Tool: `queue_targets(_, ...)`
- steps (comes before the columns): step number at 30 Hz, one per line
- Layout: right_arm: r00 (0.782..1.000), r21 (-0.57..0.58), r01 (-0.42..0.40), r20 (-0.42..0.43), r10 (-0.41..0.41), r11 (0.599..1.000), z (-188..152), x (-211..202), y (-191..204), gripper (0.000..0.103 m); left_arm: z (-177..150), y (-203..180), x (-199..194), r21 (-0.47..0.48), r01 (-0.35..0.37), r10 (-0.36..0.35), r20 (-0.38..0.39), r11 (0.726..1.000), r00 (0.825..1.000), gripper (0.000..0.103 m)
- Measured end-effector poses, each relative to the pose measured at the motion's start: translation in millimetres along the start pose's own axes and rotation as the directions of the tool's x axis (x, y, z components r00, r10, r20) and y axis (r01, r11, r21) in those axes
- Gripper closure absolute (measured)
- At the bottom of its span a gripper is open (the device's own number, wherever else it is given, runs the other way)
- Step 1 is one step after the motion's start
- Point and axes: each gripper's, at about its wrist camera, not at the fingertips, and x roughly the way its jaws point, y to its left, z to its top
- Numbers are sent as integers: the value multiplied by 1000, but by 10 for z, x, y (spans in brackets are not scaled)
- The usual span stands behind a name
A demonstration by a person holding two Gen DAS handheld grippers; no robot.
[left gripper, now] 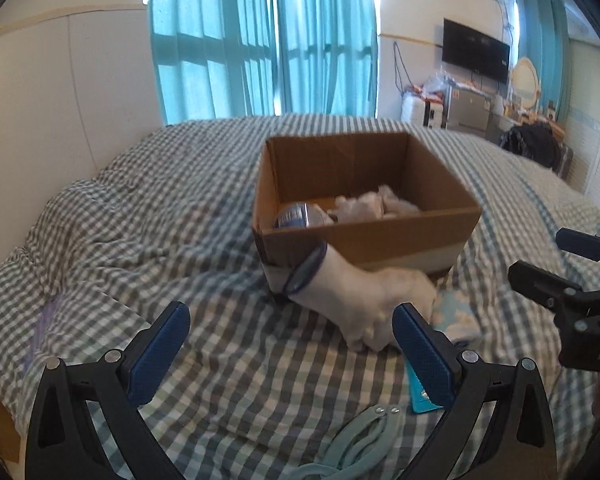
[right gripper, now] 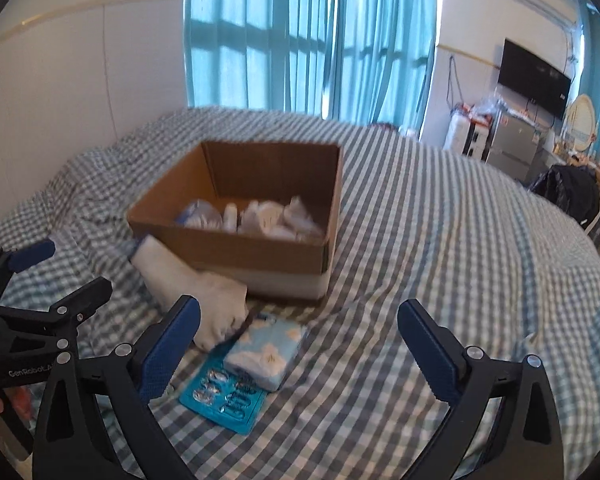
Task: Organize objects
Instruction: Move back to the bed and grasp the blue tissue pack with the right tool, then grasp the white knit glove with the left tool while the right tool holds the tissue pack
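Note:
An open cardboard box (left gripper: 364,236) (right gripper: 236,248) stands on the checked bed and holds a round bottle (left gripper: 298,215) and white crumpled items (left gripper: 376,202). A white sock (left gripper: 356,300) (right gripper: 204,292) with a dark cuff lies against the box's front. Beside it lie a blue cloud-print tissue pack (right gripper: 266,346) (left gripper: 458,316) and a teal blister pack (right gripper: 224,396) (left gripper: 418,394). My left gripper (left gripper: 292,344) is open just short of the sock. My right gripper (right gripper: 298,344) is open around the tissue pack, without touching it.
A pale green looped item (left gripper: 364,444) lies on the checked quilt (right gripper: 440,264) near my left gripper. Teal curtains (left gripper: 260,36) hang behind the bed. A TV (right gripper: 534,78), small fridge and clutter stand at the far right.

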Motion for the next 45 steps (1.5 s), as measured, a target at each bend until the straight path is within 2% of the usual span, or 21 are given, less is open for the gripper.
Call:
queue_targets(5,994,19,-31,-106,33,999,-220,421,56,3,-161,11,299,36,-31,33,-52,999,998,0)
queue_targets(9,984,16,-49,-168,51,999,-329,667,120,6,-262,94,500,14,-10,12,-106,1000,994,0)
queue_targets(12,975,17,-73,-208,74,997,-386,808,161,13,-295,116,584,10,0,1,-133,1000,991,0)
queue_targets(13,972,12,-77,-223,78,997,-405,854,176,19,-296,115,595,9,4,-3,-137,1000,991,0)
queue_targets(14,969,6,-78,-234,78,997,-422,885,190,29,-298,112,599,7,9,-8,-140,1000,990,0)
queue_targets(16,962,-20,-75,-265,67,997,-474,953,220,40,-297,92,597,7,18,-17,-142,1000,990,0)
queue_targets(22,974,-13,-36,-223,33,999,-503,750,72,41,-273,-66,559,6,53,-52,-156,999,986,0)
queue_targets(31,987,72,-24,-156,35,997,-429,441,-301,41,-145,-468,566,8,166,-162,-167,986,972,0)
queue_targets(35,989,97,-30,-139,43,995,-417,385,-418,41,-94,-578,727,-13,175,-175,-188,984,966,0)
queue_targets(40,988,130,-33,-144,52,991,-424,411,-488,41,-49,-634,919,0,153,-150,-199,988,968,0)
queue_targets(44,986,125,-33,-156,52,992,-405,468,-442,41,-33,-596,1028,-39,164,-169,-230,986,958,1)
queue_targets(45,986,122,-33,-157,52,992,-401,475,-432,41,-36,-584,1038,-55,180,-188,-233,982,954,5)
